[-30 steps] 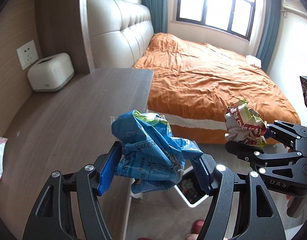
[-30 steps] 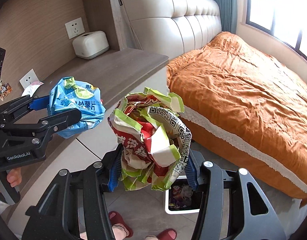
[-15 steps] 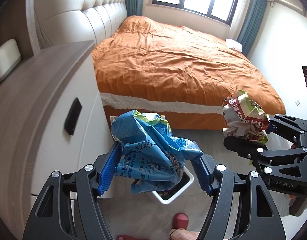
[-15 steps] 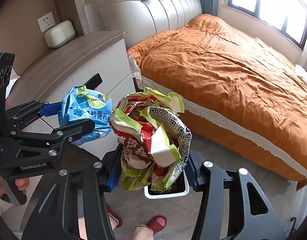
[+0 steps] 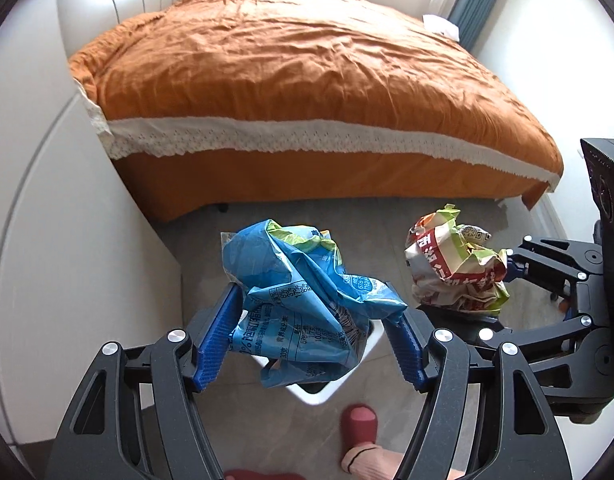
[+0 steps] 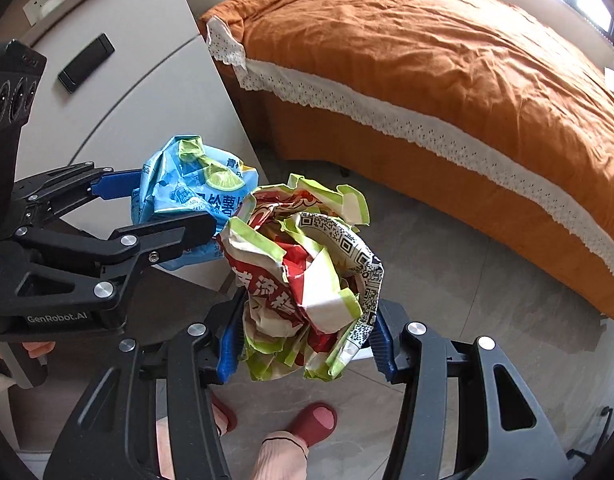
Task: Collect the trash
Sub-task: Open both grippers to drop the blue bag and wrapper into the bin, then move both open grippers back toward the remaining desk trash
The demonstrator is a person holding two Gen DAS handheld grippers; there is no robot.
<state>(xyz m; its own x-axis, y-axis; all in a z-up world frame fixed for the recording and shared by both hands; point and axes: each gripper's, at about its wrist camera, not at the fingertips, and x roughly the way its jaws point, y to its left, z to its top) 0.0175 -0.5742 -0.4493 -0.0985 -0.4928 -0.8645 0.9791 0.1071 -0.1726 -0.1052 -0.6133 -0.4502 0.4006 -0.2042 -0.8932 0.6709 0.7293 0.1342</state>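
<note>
- Our left wrist view looks steeply down along its jaws, close above the grey floor (image 5: 387,224), facing the orange bed (image 5: 307,72).
- Our right wrist view does likewise from the right.
- Both share bed, floor and the red slipper (image 6: 313,420).

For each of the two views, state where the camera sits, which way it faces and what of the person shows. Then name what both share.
Left wrist: on the left gripper, facing down at the blue bag, white bin, bed; slippered foot shows.
Right wrist: on the right gripper, facing its red-green wrapper; both feet show.
Shared: both wrappers, each other's gripper, bed.
</note>
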